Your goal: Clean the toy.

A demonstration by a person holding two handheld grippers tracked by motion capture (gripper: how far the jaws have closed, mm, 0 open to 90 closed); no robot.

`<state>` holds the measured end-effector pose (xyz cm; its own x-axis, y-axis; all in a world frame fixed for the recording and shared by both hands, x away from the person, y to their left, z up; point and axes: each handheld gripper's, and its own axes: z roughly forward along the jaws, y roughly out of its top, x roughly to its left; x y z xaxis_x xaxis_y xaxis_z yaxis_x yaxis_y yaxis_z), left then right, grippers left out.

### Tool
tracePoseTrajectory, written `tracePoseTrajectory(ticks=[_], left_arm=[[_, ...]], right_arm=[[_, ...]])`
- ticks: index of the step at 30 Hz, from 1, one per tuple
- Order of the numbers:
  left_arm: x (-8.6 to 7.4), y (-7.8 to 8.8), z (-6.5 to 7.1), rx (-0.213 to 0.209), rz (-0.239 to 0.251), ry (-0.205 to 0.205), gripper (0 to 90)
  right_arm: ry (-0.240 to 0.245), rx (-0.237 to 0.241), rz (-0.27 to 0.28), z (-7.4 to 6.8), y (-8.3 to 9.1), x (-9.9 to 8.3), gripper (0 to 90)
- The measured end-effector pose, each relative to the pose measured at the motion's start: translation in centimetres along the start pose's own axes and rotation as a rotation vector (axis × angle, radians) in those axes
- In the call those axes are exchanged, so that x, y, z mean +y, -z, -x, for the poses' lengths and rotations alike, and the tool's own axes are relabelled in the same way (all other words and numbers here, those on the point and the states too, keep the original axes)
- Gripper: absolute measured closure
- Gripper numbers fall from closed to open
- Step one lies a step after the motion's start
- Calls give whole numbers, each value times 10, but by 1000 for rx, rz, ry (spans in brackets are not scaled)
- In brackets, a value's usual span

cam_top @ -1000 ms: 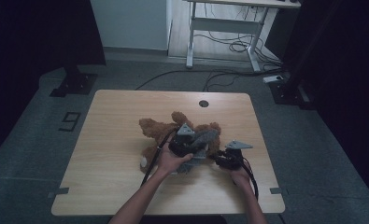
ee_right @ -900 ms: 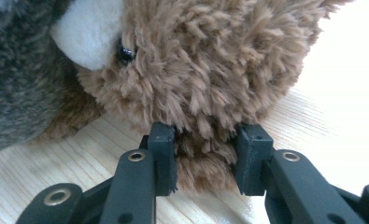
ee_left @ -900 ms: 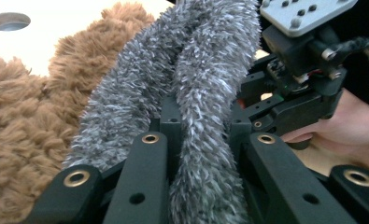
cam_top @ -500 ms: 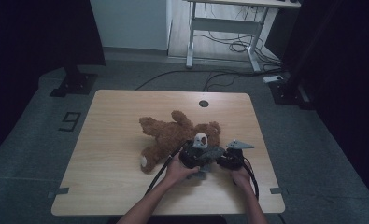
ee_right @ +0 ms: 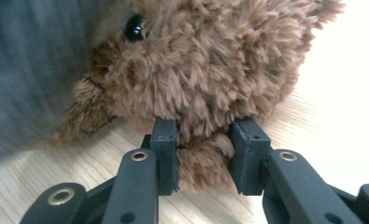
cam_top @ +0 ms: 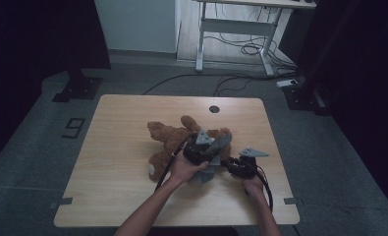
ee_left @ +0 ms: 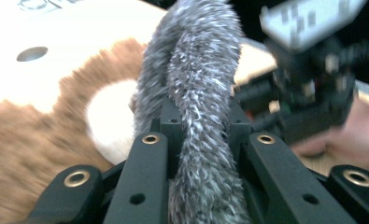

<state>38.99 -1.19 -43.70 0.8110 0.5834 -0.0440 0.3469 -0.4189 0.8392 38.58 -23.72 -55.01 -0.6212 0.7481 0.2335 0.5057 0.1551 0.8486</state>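
Centrally on the wooden table (cam_top: pixel 118 147) lies a brown plush bear (cam_top: pixel 169 137); the left gripper (ee_left: pixel 201 121) has its jaws clamped on a grey furry strip (ee_left: pixel 196 70), while the right gripper (ee_right: pixel 203 135) pinches brown fur beneath the bear's head.

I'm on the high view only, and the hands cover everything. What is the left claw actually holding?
Observer: The left claw is shut on a grey furry piece, which runs up between its jaws.
Operator: And the right claw, is it on the bear?
Observer: Yes. The right claw pinches a tuft of brown fur on the teddy bear, low beside its head.
Operator: Can you see the bear's face?
Observer: One black bead eye shows in the right gripper view, above and left of the pinch.
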Motion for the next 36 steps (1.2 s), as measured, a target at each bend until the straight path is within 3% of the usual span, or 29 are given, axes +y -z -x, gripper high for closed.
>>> tracePoseTrajectory(ticks=[5, 9, 14, 20, 26, 31, 36], left_arm=[[26, 0, -16, 21, 16, 19, 757], [40, -13, -32, 29, 7, 48, 757], [51, -33, -41, 28, -13, 68, 756], [45, -64, -28, -2, -135, 15, 756], [39, -67, -19, -19, -154, 8, 757], [35, -65, -12, -58, -174, 0, 758], [27, -64, 2, -91, -191, -40, 757]], right_arm=[[-1, 2, -4, 0, 0, 0, 661], [0, 2, -4, 0, 0, 0, 661], [-2, 1, -2, 0, 0, -1, 661], [0, -1, -9, 0, 0, -1, 662], [9, -9, -29, -2, -1, -1, 665], [12, -9, -38, -3, -1, -1, 672], [10, -8, -41, -2, -2, -1, 677]])
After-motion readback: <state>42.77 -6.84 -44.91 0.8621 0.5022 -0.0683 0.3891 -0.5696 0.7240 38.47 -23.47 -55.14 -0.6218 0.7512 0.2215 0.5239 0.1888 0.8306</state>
